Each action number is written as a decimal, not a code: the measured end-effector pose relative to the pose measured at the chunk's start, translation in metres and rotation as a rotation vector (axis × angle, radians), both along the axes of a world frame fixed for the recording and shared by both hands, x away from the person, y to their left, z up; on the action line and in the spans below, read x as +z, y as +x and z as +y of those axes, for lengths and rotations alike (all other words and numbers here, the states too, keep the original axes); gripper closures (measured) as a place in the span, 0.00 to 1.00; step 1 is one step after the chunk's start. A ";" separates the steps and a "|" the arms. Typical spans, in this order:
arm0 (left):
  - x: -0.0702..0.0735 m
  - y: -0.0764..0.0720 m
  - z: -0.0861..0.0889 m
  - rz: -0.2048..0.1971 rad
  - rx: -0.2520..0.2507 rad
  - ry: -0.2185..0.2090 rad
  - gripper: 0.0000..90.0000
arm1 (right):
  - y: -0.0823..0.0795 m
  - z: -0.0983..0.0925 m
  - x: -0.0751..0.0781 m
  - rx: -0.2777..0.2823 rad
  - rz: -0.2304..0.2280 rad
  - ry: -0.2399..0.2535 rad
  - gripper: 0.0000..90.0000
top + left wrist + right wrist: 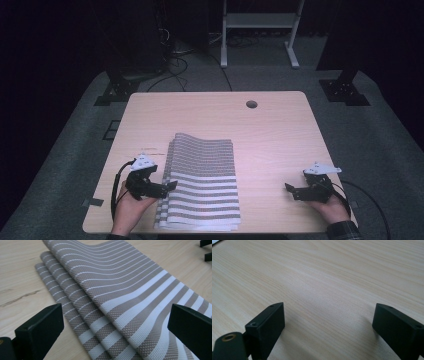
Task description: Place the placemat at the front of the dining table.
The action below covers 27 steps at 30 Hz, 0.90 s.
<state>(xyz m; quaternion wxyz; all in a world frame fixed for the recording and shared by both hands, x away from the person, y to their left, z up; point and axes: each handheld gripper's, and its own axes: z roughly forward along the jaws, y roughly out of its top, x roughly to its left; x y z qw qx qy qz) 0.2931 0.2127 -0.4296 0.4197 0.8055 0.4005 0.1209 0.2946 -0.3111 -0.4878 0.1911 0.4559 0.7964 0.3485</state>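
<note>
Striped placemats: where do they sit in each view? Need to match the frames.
High view: the stack of striped placemats lies at centre-left of the table, its left edge by the left gripper.
Left gripper view: the placemats run from top left to bottom right, three fanned edges showing, between the open jaws.
Right gripper view: placemats not in it; bare wood between the open jaws.
Shared landmark: the light wood table top.
</note>
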 end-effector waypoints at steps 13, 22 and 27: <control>-0.016 0.001 -0.024 0.041 -0.064 0.026 0.00 | 0.000 0.000 0.000 0.000 0.000 0.000 0.11; -0.022 -0.001 -0.031 0.052 -0.078 0.039 0.00 | 0.000 0.000 0.000 0.000 0.000 0.000 0.11; -0.026 -0.002 -0.031 0.060 -0.088 0.050 0.00 | 0.000 0.000 0.000 0.000 0.000 0.000 0.11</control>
